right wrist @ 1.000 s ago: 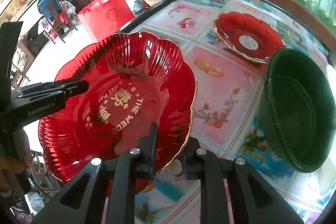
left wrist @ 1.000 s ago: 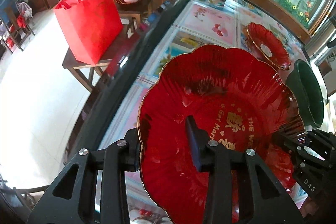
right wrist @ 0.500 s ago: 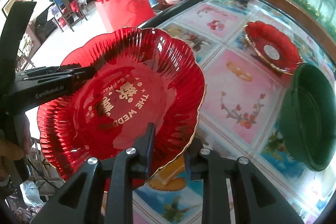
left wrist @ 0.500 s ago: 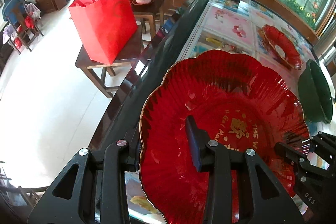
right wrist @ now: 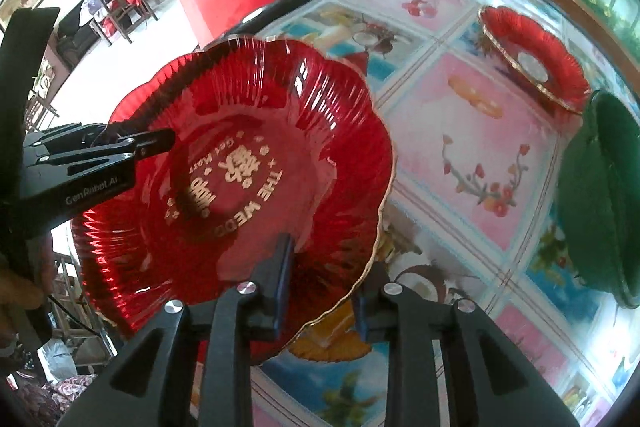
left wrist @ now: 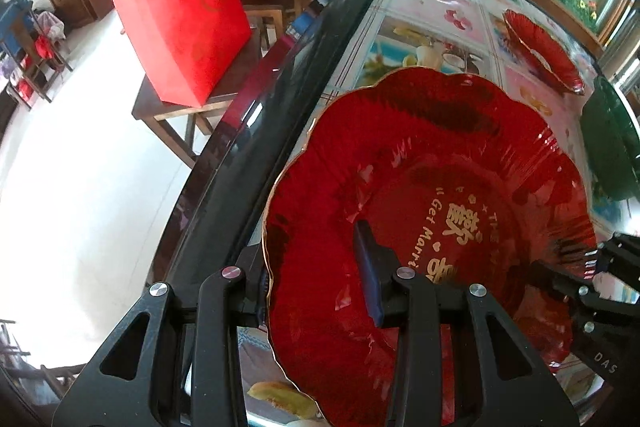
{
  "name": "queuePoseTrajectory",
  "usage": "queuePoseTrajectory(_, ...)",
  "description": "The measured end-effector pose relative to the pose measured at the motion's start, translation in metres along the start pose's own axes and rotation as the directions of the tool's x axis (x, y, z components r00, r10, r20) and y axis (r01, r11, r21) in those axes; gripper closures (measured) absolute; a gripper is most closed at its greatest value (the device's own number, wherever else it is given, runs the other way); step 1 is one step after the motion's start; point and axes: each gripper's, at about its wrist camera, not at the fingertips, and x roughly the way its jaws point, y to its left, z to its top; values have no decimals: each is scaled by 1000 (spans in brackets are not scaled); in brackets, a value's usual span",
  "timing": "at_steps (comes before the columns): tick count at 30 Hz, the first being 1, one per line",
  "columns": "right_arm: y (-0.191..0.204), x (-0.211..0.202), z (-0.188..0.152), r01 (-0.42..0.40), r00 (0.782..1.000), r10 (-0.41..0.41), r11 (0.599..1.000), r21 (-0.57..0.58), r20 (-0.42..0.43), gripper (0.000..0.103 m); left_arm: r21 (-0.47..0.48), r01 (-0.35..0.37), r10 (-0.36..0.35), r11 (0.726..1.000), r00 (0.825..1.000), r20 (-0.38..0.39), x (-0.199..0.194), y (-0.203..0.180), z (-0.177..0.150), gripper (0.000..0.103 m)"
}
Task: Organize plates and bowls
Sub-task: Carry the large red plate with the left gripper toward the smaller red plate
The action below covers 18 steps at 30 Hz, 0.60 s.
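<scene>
Plate work here takes both hands, we judge, because the wide scalloped red plate (right wrist: 240,163) would tip from one rim; we carry it over the counter (right wrist: 472,115) near its dark edge; our left claw (left wrist: 316,279) clamps the rim at nine o'clock, one finger under, one on the glossy face; our right claw (right wrist: 320,291) straddles the rim at five o'clock, its jaws having just been opening, pads seemingly loosened; a second red plate (right wrist: 532,59) and green bowl (right wrist: 600,195) wait at two o'clock.
</scene>
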Motion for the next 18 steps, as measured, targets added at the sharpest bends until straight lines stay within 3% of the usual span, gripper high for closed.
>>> queuePoseTrajectory(1,-1,0,-1,-13,1000,13,1000,9,0,75,4,5,-5,1000,1000,6,-1,0,0,67)
queuePoseTrajectory(3,-3,-1,-3,-43,999,43,999,28,0,65,6,14,-14,1000,1000,8,-3,2,1,63)
queuePoseTrajectory(5,-8,-5,-4,-56,998,55,997,53,10,57,0,32,-32,999,999,4,-6,4,3,55)
queuePoseTrajectory(8,-15,-12,-3,-59,998,58,996,70,19,54,3,27,-27,1000,999,30,-17,5,8,43)
queuePoseTrajectory(13,-26,-23,-2,-66,997,64,996,68,40,53,11,-25,24,1000,996,81,-37,0,15,42)
queuePoseTrajectory(18,-36,-34,6,-85,994,80,994,65,71,52,10,-24,23,1000,995,97,-52,-18,29,42)
